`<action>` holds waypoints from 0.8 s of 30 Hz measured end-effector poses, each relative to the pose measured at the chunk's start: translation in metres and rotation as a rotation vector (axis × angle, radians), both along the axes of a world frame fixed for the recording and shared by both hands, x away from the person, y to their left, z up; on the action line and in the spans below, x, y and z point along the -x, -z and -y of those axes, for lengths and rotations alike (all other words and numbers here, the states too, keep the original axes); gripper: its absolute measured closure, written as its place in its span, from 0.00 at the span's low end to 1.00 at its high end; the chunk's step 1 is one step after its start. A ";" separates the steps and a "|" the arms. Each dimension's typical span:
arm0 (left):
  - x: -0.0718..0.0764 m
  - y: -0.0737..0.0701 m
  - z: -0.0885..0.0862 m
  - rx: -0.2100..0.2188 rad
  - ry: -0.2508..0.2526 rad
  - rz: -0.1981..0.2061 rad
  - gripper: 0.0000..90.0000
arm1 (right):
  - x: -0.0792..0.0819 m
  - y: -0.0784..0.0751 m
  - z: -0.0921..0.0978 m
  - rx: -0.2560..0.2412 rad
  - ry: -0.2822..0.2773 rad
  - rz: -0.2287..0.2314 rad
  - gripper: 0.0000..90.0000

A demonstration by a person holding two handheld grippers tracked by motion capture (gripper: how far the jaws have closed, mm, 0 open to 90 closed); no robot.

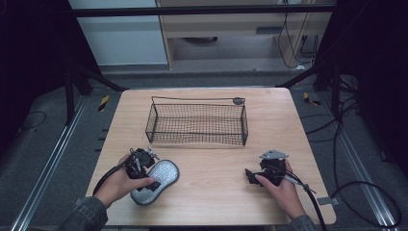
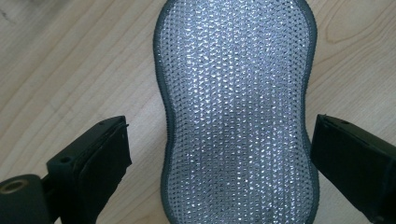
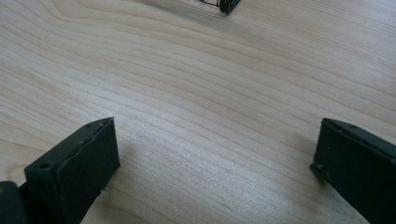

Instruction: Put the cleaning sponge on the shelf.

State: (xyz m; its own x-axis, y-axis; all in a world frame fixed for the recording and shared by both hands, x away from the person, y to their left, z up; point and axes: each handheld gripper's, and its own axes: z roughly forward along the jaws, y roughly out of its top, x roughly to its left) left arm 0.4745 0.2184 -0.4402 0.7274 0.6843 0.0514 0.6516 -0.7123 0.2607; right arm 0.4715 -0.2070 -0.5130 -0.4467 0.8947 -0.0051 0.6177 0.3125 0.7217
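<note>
While I watch from the high view, my left tool (image 1: 153,169) sits at about seven o'clock on the desk (image 1: 211,197), directly over a silvery mesh scrubbing pad (image 1: 161,174) with a dark grey rim. That pad lies flat on the wood, its long axis running from roughly one o'clock down to seven o'clock, and its near end is covered by my left hand (image 1: 118,183). Through the left gripper view I see the pad (image 2: 238,112) between the two black jaws, which stand wide apart; the right one looks just beside the pad's waist, the left one a little clear of it, and I cannot tell whether either touches the rim. My right tool (image 1: 251,176) rests at about five o'clock on the desk, held in my right hand (image 1: 281,187), with a grey three-cornered plate on top and its cable trailing off toward the near right corner. Its own view shows the jaws spread wide over bare wood grain (image 3: 201,107), gripping nothing. A black wire basket (image 1: 197,124) stands upright at twelve o'clock, toward the far edge of the desk, well apart from both tools; one dark corner of it (image 3: 226,5) peeks in at the top of the right gripper view.
</note>
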 end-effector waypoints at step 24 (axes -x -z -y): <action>-0.005 0.016 0.009 -0.003 -0.028 -0.048 0.05 | 0.000 -0.001 -0.001 0.002 -0.006 -0.011 0.00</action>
